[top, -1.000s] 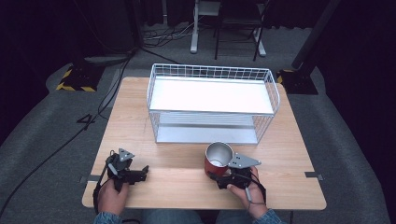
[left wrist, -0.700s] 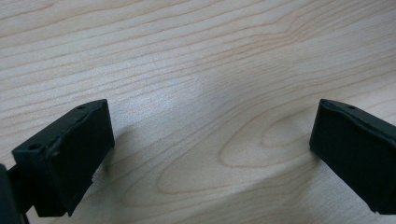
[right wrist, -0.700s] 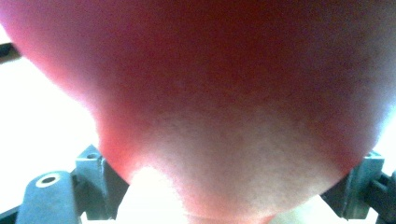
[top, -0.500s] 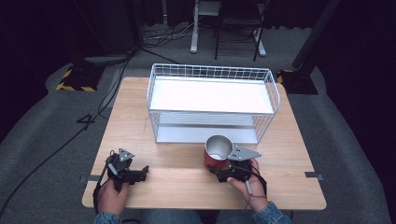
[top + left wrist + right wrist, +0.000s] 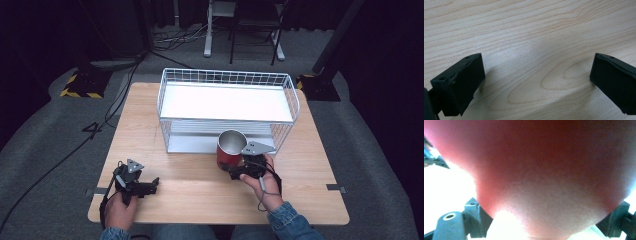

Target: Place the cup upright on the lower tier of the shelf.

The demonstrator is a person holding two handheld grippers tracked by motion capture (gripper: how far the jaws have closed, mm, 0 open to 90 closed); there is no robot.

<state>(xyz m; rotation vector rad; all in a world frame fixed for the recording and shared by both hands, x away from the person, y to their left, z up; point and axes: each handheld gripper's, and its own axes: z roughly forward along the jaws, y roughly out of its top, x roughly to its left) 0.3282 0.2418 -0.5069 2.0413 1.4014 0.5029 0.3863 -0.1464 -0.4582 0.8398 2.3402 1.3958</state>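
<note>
Gripping red cup (image 5: 229,150), right gripper (image 5: 236,170) beside rack (image 5: 295,102).

The wire rack (image 5: 227,110) stands on the wooden table (image 5: 310,165), toward its far edge. Just in front of the rack, right of its middle, sits the metal cup (image 5: 230,149), with the right gripper (image 5: 234,170) against its near side. The left gripper (image 5: 151,185) lies well left of the rack's front, near the table's near edge.

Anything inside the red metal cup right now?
From the high view, the red metal cup held in the right gripper shows a bare silver interior near its rim; its bottom is too small to make out.
</note>
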